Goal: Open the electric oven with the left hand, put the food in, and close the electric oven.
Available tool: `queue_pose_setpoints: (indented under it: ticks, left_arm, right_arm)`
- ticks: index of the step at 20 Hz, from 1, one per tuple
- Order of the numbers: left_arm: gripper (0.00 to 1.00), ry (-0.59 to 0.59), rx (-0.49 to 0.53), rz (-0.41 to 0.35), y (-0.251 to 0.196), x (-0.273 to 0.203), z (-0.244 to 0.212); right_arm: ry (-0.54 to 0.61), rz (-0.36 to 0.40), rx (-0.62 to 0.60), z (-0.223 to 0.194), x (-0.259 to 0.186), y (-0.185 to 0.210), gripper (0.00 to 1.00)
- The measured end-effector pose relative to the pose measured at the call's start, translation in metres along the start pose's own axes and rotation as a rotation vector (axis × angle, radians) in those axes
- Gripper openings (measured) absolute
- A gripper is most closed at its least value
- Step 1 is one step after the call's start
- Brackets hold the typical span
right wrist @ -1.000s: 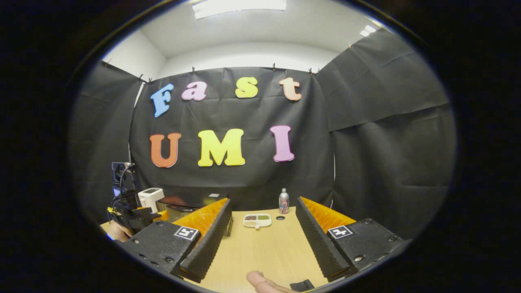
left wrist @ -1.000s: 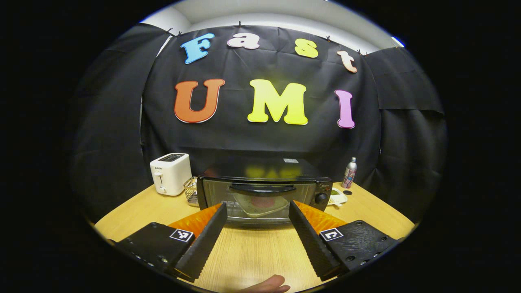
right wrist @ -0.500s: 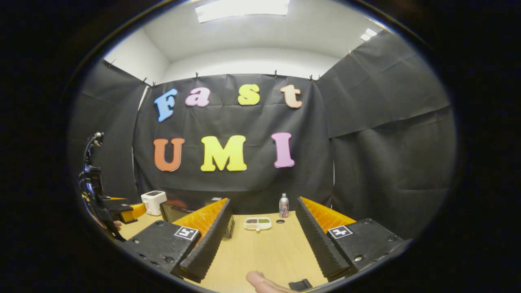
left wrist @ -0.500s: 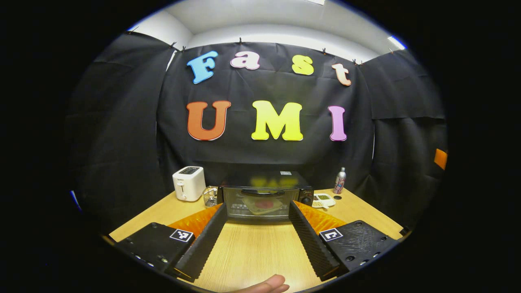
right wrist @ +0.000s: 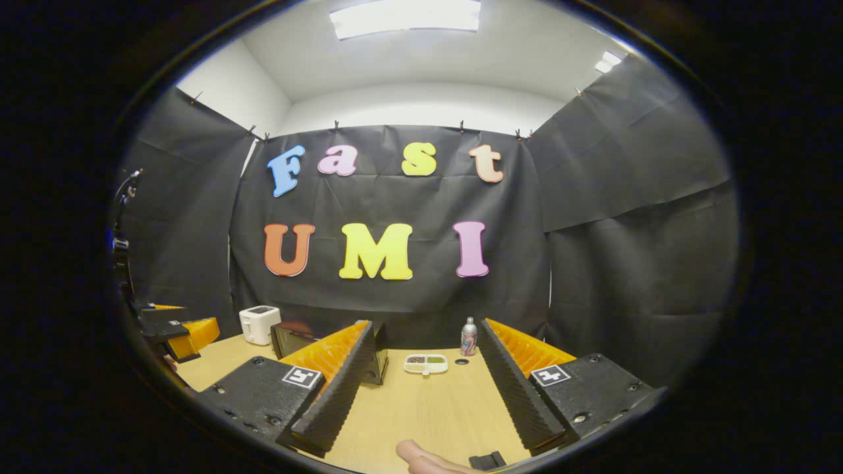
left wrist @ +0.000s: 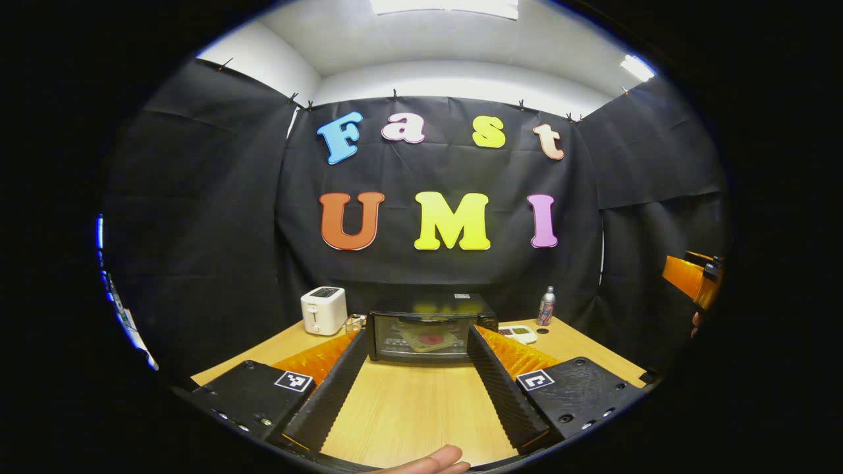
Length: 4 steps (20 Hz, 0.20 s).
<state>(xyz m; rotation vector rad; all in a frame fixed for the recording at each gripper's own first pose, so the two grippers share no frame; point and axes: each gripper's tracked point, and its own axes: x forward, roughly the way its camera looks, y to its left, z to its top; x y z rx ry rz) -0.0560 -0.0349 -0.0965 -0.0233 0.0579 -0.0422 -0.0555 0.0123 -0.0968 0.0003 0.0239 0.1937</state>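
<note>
The black electric oven (left wrist: 395, 329) stands at the back of the wooden table (left wrist: 408, 415) with its glass door shut. Through the glass I see a pale plate with something red on it (left wrist: 431, 339). My left gripper (left wrist: 417, 333) is open and empty, held well back from the oven and facing it. The right gripper (right wrist: 425, 326) is also open and empty, pointing at the table's right half. In the right gripper view the oven (right wrist: 288, 339) is partly hidden behind a finger, and the left gripper (right wrist: 178, 326) shows at the left edge. The right gripper (left wrist: 691, 276) shows at the far right of the left gripper view.
A white toaster (left wrist: 323, 309) and a small wire basket (left wrist: 354, 322) stand left of the oven. To the oven's right are a white compartment dish (right wrist: 426, 363), a slim bottle (right wrist: 468, 336) and a small dark cap (right wrist: 462, 361). A thumb (right wrist: 421, 457) shows at the bottom edge.
Both grippers have drawn back from the oven, which now looks smaller and farther off. The oven door stayed shut and both grippers stayed open.
</note>
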Motion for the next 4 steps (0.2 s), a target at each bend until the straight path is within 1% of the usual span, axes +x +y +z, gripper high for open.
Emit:
queue_pose_setpoints:
  ticks: [3,4]
  left_arm:
    - [0.96,0.014,0.009,-0.038,-0.015,-0.004,-0.004]
    - [0.89,0.012,0.005,-0.042,-0.016,-0.004,-0.004]
  right_arm:
    - [0.019,0.001,0.006,-0.006,0.004,0.002,0.96]
    - [0.022,0.001,0.01,-0.007,0.005,0.001,0.96]
